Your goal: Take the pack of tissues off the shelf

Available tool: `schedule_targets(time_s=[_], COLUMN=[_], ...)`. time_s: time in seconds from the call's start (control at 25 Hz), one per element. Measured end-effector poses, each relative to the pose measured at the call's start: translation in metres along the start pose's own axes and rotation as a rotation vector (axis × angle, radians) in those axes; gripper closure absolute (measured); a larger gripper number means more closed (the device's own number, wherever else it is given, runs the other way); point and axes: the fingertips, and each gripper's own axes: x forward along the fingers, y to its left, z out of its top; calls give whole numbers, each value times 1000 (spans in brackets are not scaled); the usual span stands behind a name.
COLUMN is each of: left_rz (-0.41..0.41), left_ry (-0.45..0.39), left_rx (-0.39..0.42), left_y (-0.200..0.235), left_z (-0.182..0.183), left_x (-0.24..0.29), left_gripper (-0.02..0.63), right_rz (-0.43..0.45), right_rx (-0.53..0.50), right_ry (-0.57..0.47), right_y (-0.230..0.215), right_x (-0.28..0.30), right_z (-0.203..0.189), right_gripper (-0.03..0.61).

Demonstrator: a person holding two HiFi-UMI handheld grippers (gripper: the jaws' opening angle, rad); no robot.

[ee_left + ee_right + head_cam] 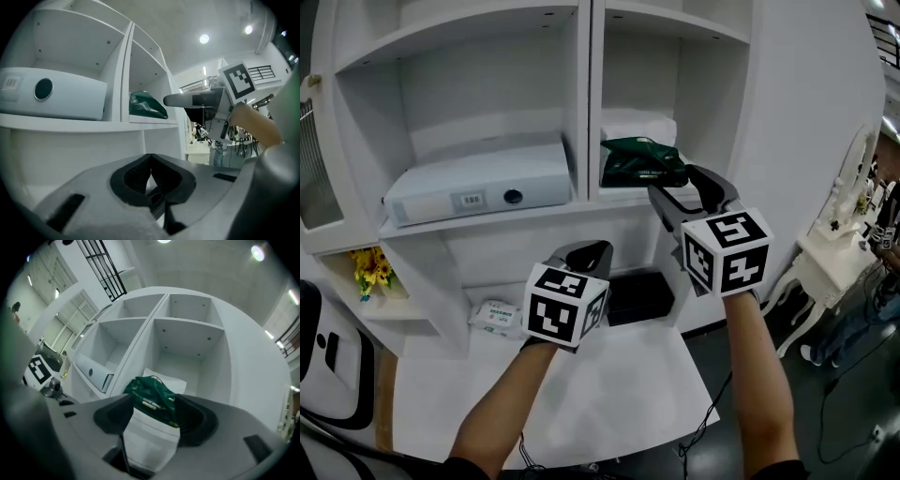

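A dark green pack of tissues (639,161) lies at the front of the shelf's right compartment (675,56), on top of something white. My right gripper (680,185) is at that compartment's front edge, jaws spread wide. In the right gripper view the pack (152,397) sits between the two black pads, close to both; I see no squeeze on it. My left gripper (586,255) hangs lower, in front of the shelf's middle, apart from the pack. Its pads (151,168) meet with nothing between them. From the left gripper view the pack (146,105) shows beside the right gripper's finger.
A white flat device with a round lens (478,192) fills the left compartment. Below are a black box (639,295) and a small white wipes pack (497,317). Yellow flowers (370,267) stand at the left. A white ornate table (830,253) is off to the right.
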Motion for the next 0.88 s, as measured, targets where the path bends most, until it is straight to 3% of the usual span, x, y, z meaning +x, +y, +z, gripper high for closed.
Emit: schedule_targets(time_s=[0.56,0.72,0.88], left_rz=[-29,-27,-25], left_ry=[1,3,8], left_rx=[11,12,11], left_y=[14,18,19], left_z=[-1,-3,-6], left_x=[17,15,15], left_gripper=[607,607,607], right_rz=[12,14,2], right_rx=[-86,-97,-126], right_ry=[38,51,70], right_y=[-9,-8,-8], right_x=[47,52,53], right_z=[1,-2,-5], right_gripper=[370,421,539])
